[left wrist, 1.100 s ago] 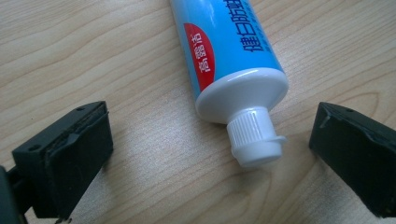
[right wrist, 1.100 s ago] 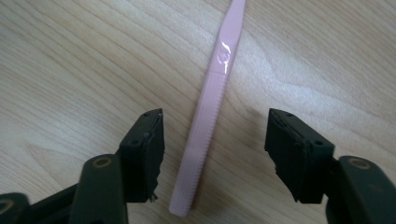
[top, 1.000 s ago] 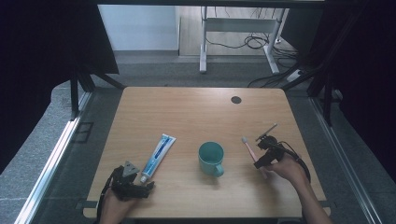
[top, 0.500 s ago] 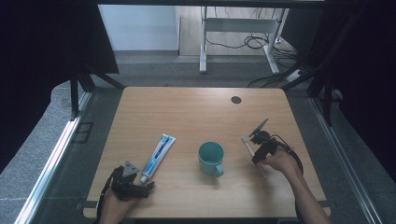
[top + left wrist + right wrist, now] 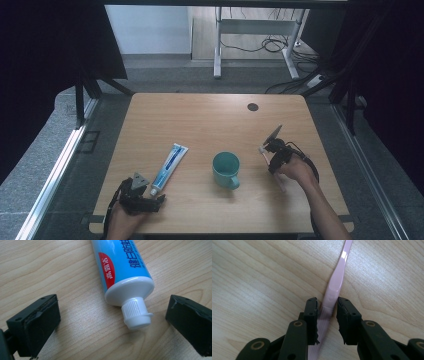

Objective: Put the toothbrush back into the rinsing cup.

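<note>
A pink toothbrush [image 5: 337, 282] lies on the wooden table [image 5: 200, 120] at the right. My right gripper [image 5: 327, 307] [image 5: 269, 152] has just been closing, and its jaws now pinch the handle from both sides. A blue and white toothpaste tube [image 5: 169, 164] [image 5: 125, 265] lies at the left front, its white cap [image 5: 136, 313] pointing toward my left gripper [image 5: 155, 196] [image 5: 113, 321]. That gripper is open, its jaws wide on either side of the cap without touching it. A teal mug [image 5: 226, 169] stands upright between the two hands.
A small dark round hole [image 5: 252, 106] sits near the table's far edge. Bare wood stretches across the far half of the table. Beyond the table are a desk frame and cables on the floor.
My right gripper has slid a little toward the mug and lowered onto the toothbrush, its jaws narrowing around the handle. The left hand, tube and mug have stayed put.
</note>
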`<move>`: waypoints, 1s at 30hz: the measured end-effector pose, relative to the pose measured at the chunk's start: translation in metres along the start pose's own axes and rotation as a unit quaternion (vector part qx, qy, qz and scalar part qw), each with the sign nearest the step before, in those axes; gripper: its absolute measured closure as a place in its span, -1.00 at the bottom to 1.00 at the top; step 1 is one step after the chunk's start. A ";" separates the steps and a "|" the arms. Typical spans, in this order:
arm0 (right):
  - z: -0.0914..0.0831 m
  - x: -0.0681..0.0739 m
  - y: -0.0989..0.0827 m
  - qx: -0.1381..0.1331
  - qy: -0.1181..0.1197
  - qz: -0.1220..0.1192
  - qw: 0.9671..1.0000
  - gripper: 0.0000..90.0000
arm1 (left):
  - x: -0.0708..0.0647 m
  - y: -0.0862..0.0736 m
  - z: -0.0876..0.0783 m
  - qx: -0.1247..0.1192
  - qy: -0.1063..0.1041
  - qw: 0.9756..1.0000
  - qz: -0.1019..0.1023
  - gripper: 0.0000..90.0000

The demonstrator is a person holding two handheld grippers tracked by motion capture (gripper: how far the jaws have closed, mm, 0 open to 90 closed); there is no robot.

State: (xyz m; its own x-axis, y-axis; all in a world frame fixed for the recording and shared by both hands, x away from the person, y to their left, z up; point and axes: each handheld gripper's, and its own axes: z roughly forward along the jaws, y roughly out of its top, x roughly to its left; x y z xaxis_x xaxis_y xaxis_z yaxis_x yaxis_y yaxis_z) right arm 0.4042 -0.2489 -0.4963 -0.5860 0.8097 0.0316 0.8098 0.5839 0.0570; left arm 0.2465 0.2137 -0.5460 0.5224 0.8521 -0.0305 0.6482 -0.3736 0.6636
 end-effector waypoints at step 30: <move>-0.008 -0.006 -0.002 -0.016 0.007 0.003 1.000 0.74 | 0.000 0.000 0.000 0.000 0.000 1.000 0.000 -1.00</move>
State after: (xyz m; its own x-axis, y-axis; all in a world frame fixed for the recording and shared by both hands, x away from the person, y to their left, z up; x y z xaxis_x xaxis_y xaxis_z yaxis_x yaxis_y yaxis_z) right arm 0.4057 -0.2553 -0.4885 -0.5825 0.8115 0.0464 0.8116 0.5774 0.0892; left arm 0.2464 0.2136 -0.5460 0.5223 0.8522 -0.0303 0.6482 -0.3737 0.6635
